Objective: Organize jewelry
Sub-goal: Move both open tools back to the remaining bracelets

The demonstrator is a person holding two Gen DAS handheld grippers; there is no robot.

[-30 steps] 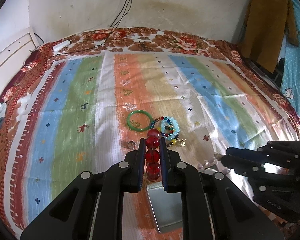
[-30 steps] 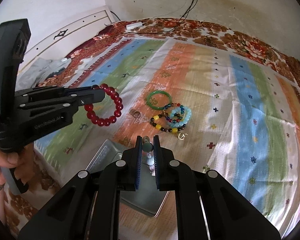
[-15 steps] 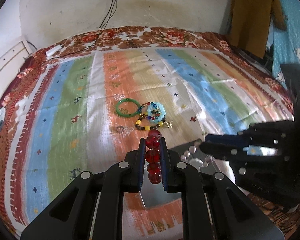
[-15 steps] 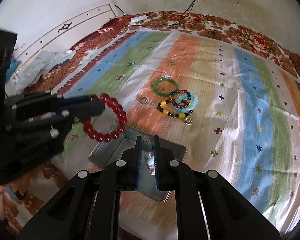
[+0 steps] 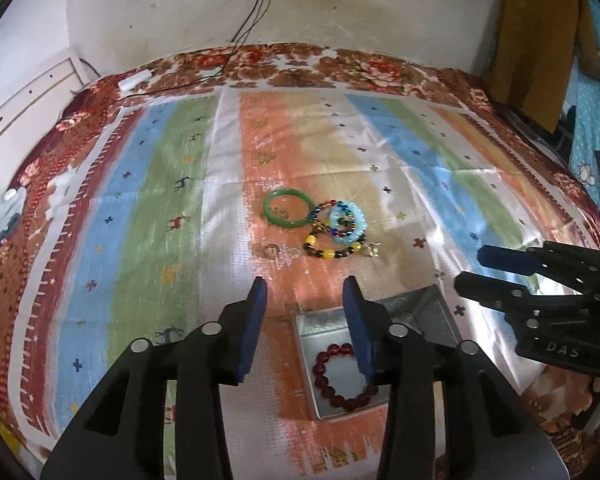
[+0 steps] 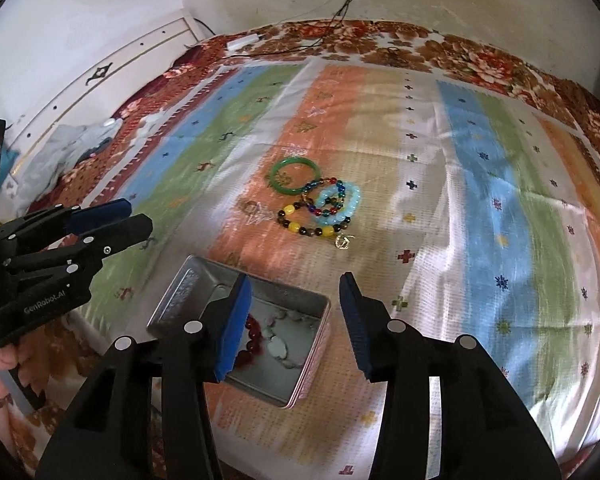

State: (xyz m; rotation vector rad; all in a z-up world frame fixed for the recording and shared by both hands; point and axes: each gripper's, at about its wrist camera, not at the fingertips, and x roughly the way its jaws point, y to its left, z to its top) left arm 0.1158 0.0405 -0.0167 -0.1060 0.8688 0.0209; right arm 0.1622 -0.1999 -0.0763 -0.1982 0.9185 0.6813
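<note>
A metal tin stands on the striped bedspread near its front edge. A red bead bracelet lies inside it, beside a pale bead piece. My left gripper is open and empty above the tin's left edge. My right gripper is open and empty over the tin. Farther back lie a green bangle, a light blue bead bracelet, a multicolour bead bracelet and a yellow-and-brown bead bracelet.
A small gold charm and a small ring lie near the bracelets. A white headboard runs along the left. Black cables hang from a wall socket. Clothes hang at the right.
Both grippers have opened. The red bracelet dropped from my left gripper into the tin, and the pale bead piece left my right gripper and lies in the tin.
</note>
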